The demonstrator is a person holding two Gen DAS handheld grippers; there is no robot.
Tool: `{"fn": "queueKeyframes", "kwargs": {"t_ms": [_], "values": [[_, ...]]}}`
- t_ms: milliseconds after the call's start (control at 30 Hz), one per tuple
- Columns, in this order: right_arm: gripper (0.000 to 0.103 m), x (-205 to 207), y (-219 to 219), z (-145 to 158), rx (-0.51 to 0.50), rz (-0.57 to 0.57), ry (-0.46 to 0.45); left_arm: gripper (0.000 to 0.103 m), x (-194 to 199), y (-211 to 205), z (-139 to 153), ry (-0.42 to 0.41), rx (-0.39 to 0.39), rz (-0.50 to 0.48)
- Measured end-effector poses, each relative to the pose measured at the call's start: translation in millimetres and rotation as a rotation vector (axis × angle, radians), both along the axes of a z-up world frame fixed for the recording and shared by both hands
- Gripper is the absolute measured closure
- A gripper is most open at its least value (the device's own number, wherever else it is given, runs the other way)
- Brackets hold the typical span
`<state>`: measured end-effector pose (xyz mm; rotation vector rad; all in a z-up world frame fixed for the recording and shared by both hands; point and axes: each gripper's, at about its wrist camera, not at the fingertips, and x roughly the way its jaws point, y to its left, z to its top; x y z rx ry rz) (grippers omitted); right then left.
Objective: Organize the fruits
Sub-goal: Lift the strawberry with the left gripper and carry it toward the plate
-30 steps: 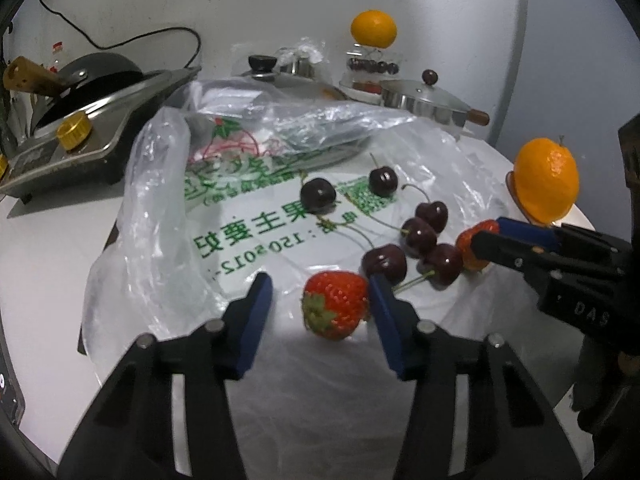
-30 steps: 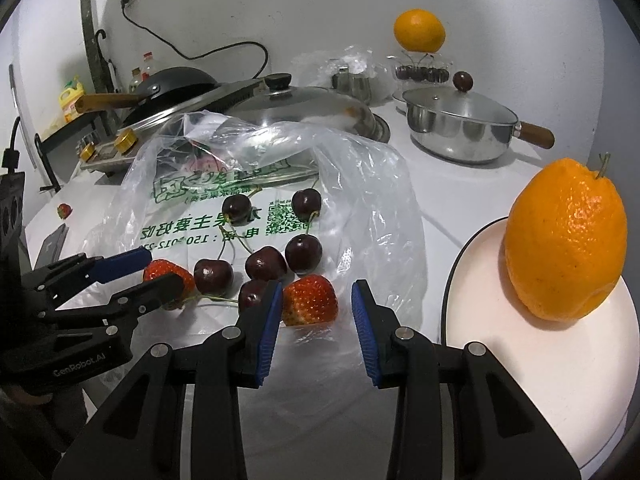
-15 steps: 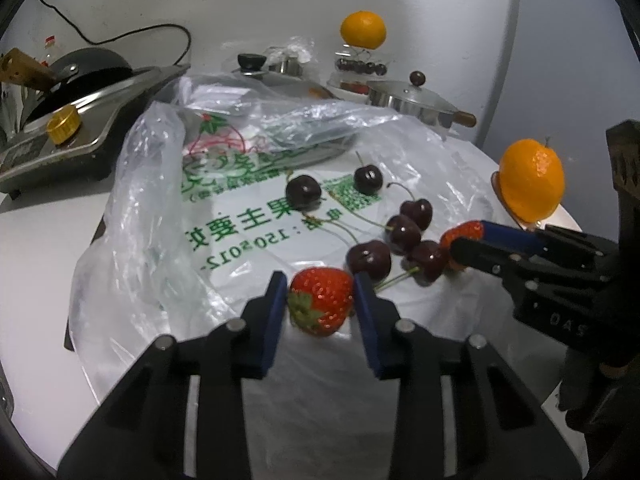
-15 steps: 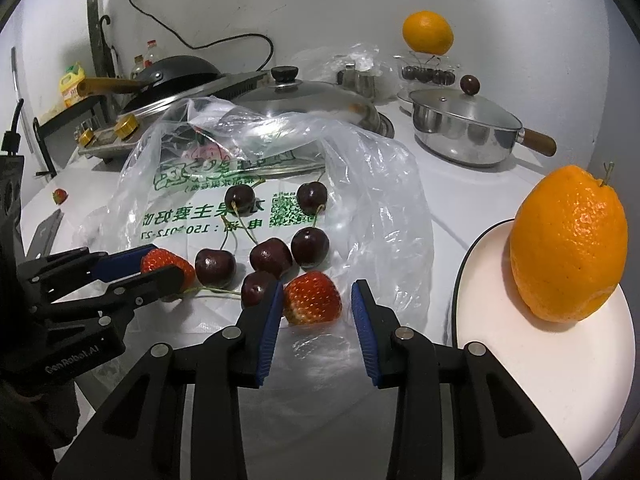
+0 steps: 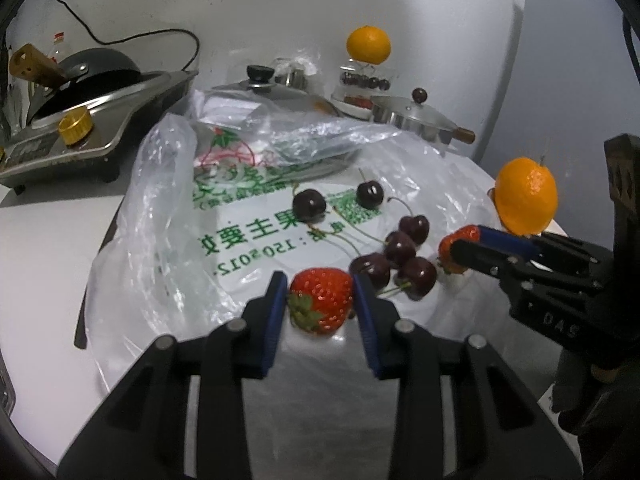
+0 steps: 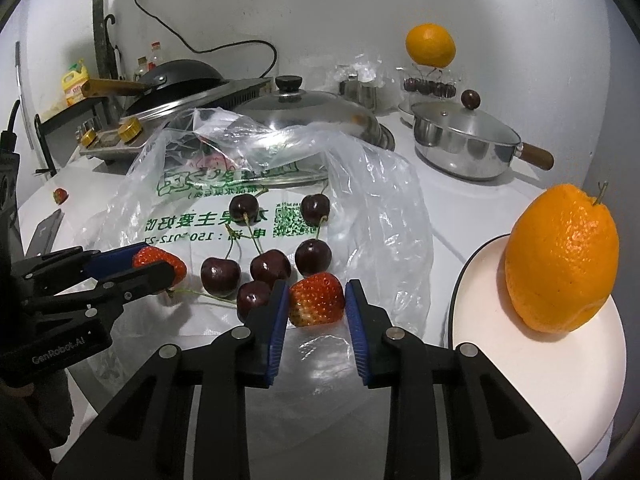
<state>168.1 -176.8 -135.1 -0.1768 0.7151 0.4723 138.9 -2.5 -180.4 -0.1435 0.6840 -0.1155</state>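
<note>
Two strawberries and several dark cherries (image 5: 400, 246) lie on a clear plastic bag (image 5: 160, 216) with green print. My left gripper (image 5: 320, 298) is shut on one strawberry (image 5: 322, 298); it also shows in the right wrist view (image 6: 160, 262). My right gripper (image 6: 316, 300) is shut on the other strawberry (image 6: 318, 300), which shows in the left wrist view (image 5: 454, 246). An orange (image 6: 560, 256) sits on a white plate (image 6: 540, 380) at the right.
A lidded steel pot (image 6: 464, 142), a large pan lid (image 6: 308, 116) and a stove with a black wok (image 6: 176, 80) stand behind the bag. A second orange (image 6: 430, 44) sits on a jar at the back. A stray strawberry (image 6: 60, 196) lies far left.
Both grippers have closed: the left one from wide open onto its strawberry, the right one from slightly open onto its strawberry. The left gripper has also lifted a little.
</note>
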Motion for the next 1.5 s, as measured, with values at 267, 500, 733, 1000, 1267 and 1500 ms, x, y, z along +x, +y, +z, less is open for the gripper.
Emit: {"fn": "queueKeyframes", "kwargs": {"t_ms": [267,500,733,1000,1267,1500], "values": [[0.072,-6.5,5.7,15.3,0.028,0.025,-0.051,0.068,-3.0,1.3,1.9,-0.009,0.024,0.030],[0.072,-12.9,14.4,21.2,0.046,0.063,-0.069,0.068,-3.3,4.8,-0.1,-0.013,0.028,0.060],[0.072,-15.3,18.2,19.9,0.042,0.089,-0.068,0.068,-6.4,5.4,1.1,-0.026,0.049,0.083],[0.073,-21.9,35.5,7.1,-0.009,0.149,-0.049,0.067,-9.5,8.7,4.1,-0.033,0.079,0.106],[0.073,-20.3,27.1,6.3,-0.013,0.103,-0.053,0.065,-7.1,15.6,2.8,-0.025,0.104,0.122],[0.073,-11.2,17.1,-1.6,0.002,0.069,-0.006,0.051,-4.4,8.8,-1.6,-0.011,0.119,0.094]]}}
